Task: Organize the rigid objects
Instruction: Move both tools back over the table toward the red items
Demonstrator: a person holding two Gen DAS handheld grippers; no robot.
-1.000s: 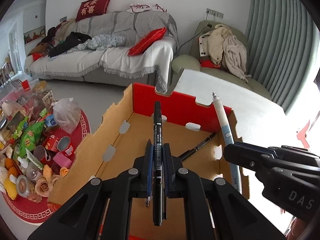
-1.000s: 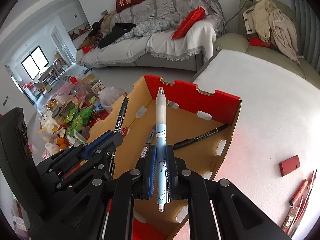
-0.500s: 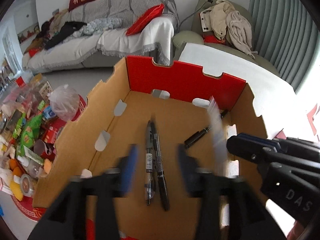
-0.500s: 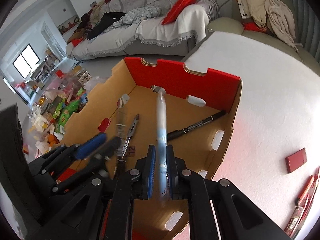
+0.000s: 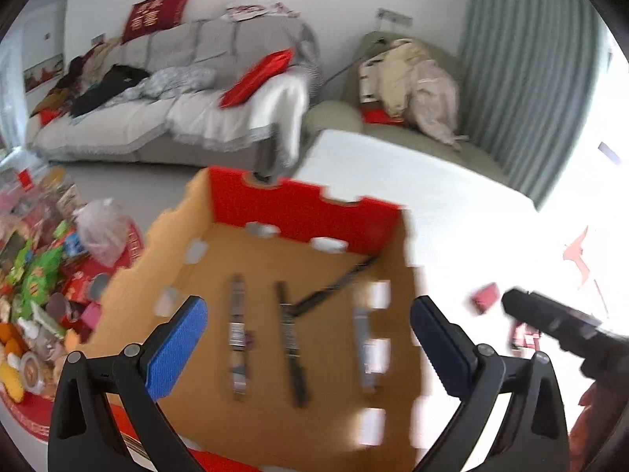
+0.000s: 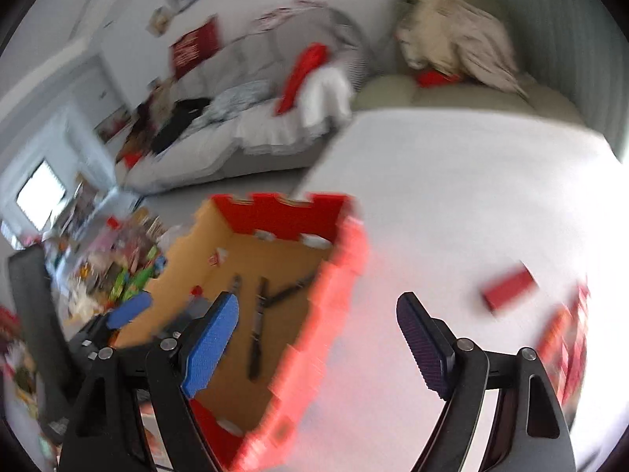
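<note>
Left hand-held gripper (image 5: 308, 344): jaws opening, empty, above the box (image 5: 298, 208).
Right hand-held gripper (image 6: 316, 344): jaws opening, empty.
Done: four pens (image 5: 291, 338) lie in box.
Left: red items (image 6: 509, 285) on surface (image 6: 452, 196).

Bright daylight, right edge blown out; both views motion-blurred, right wrist worse; fisheye bends edges, dark vignette at corners.

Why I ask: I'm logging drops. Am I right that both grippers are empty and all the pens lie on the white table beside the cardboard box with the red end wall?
Not quite. Both the left gripper and right gripper are empty, jaws opening, but the pens lie inside the cardboard box with the red end wall, not on the white table. The left wrist view shows this.
</note>
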